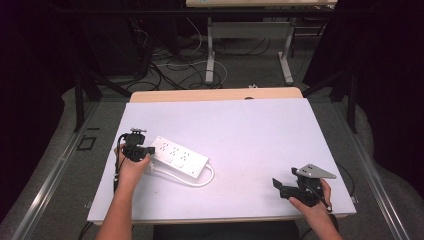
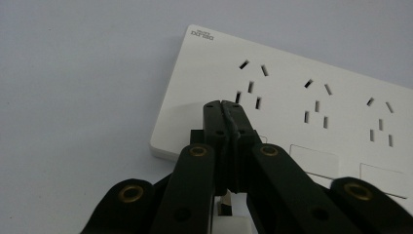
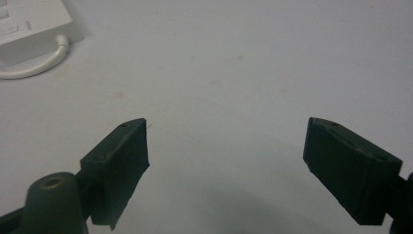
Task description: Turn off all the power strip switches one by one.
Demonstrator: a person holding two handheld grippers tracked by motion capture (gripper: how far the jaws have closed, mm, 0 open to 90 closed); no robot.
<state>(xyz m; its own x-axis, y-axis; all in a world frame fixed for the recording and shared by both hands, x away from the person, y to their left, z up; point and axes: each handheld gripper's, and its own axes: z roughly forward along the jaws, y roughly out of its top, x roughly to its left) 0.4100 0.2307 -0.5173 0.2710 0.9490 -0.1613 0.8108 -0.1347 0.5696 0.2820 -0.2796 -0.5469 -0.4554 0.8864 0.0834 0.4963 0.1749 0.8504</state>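
power strip (image 1: 179,158) on white table (image 1: 250,135), left gripper (image 2: 225,108) closed above it, right gripper (image 3: 226,161) open

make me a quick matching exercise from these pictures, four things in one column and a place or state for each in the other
Things:
1. left gripper
2. right gripper
3. power strip
4. white cord

Places or states:
A. jaws wide apart, nothing between them
B. lies flat at the table's left side
C. jaws pressed together over the strip's end
D. curves out from the strip's right end

Pairs: 1-C, 2-A, 3-B, 4-D
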